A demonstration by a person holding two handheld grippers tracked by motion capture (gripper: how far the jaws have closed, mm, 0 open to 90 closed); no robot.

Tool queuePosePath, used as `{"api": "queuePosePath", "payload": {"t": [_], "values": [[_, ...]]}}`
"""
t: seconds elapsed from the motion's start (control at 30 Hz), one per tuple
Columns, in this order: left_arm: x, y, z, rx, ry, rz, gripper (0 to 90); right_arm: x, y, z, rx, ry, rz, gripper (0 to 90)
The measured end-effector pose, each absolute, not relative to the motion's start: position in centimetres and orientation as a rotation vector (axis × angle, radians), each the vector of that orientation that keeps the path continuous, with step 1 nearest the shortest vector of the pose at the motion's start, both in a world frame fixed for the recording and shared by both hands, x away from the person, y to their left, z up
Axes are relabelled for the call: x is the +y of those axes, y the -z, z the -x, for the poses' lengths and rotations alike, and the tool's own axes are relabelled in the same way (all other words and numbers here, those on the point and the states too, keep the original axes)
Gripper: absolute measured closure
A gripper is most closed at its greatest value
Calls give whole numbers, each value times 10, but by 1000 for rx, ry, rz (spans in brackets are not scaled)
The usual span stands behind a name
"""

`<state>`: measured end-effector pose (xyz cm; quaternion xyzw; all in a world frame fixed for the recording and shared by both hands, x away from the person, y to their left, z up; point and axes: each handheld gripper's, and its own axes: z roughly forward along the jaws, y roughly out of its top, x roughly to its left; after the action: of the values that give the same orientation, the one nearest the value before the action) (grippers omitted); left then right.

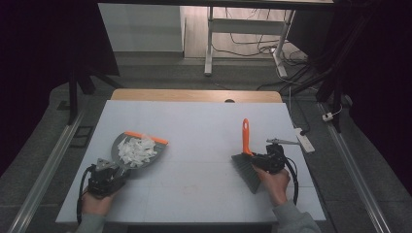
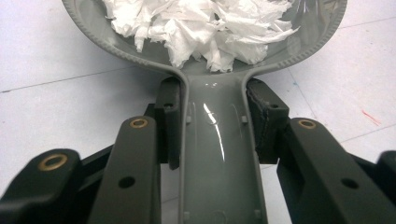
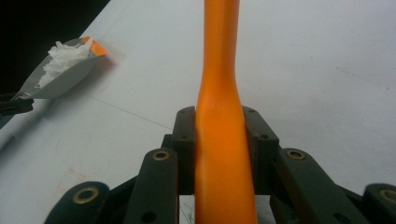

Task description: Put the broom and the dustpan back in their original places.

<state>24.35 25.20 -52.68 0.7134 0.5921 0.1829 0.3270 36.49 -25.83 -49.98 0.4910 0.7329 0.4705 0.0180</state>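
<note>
A grey dustpan (image 1: 136,153) with an orange lip lies on the white table's left side, heaped with torn white paper scraps (image 1: 137,149). My left gripper (image 1: 109,175) is shut on the dustpan's grey handle (image 2: 219,154), which runs between both pads; the paper scraps (image 2: 201,28) fill the pan ahead. On the right, a brush with an orange handle (image 1: 247,137) and dark bristles (image 1: 247,171) rests on the table. My right gripper (image 1: 265,161) is shut on that orange handle (image 3: 219,130), pads pressing both sides. The dustpan (image 3: 65,74) shows at the far left in the right gripper view.
The white table top (image 1: 194,131) lies over a wooden desk edge (image 1: 194,95). A white power strip (image 1: 303,139) sits at the right edge. Beyond stand a desk frame (image 1: 210,43) and floor cables (image 1: 252,46). Faint red marks dot the table (image 2: 371,117).
</note>
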Motion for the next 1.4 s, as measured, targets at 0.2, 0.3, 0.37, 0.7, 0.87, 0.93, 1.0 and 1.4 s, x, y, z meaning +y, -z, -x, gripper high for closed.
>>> {"api": "queuePosePath", "payload": {"t": [0.2,0.3,0.37,0.7,0.87,0.93,1.0,1.4], "values": [[252,529,-246,1575,-478,-1855,617,-264,504,-372,2259,-1431,-1584,695],[251,531,-249,1589,-472,-1850,617,-269,509,-377,2258,-1405,-1624,684],[250,533,-251,1595,-463,-1857,616,-272,511,-379,2263,-1383,-1643,675],[237,538,-255,1630,-518,-1867,614,-276,517,-386,2295,-1269,-1636,589],[237,538,-255,1602,-463,-1855,566,-275,517,-387,2310,-1230,-1614,546],[236,538,-254,1576,-458,-1866,449,-273,517,-387,2315,-1181,-1594,494],[236,534,-250,1543,-491,-1871,361,-273,516,-387,2310,-1158,-1571,457],[242,510,-231,1379,-545,-1875,145,-272,489,-362,2303,-1135,-1272,393]]}}
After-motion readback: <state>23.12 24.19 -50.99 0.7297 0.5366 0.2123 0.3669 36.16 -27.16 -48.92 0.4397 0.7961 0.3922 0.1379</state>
